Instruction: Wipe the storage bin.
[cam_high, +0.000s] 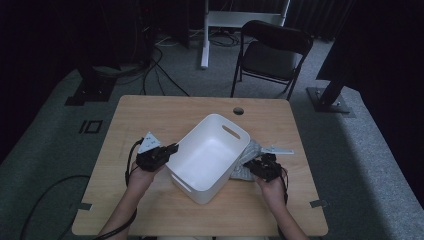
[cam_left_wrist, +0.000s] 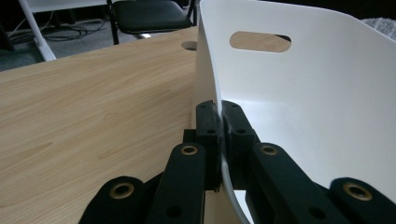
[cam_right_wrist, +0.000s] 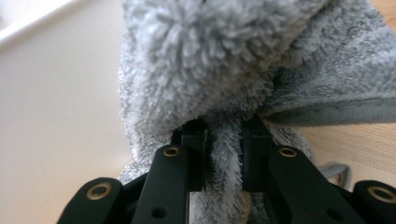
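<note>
- The grey towel (cam_high: 248, 161) lies bunched on the bench (cam_high: 150, 112), tight against the right wall of the white bin (cam_high: 210, 157), on the side nearest my right hand.
- It is soft, fluffy pile, light and limp by the look of it; I judge it will sag and trail from whatever point I lift it by, so a fold gives a surer hold than a single edge.
- My right hand-held gripper (cam_right_wrist: 223, 140) has a thick fold of that pile pinched between its jaws, which are closed down on the cloth with the rest of the towel heaped above and beyond them.
- Cloth like this does not slip much, but a loose corner could drag on the rim of the bin as it goes over, so I expect to need a high lift.
- The bin is thin, stiff plastic with a slot handle (cam_left_wrist: 260, 41) in its end wall; empty, it looks light and easy to skid on the smooth wood.
- My left hand-held gripper (cam_left_wrist: 219, 140) is clamped tight on the bin's near wall, one jaw inside and one outside, steadying it.
</note>
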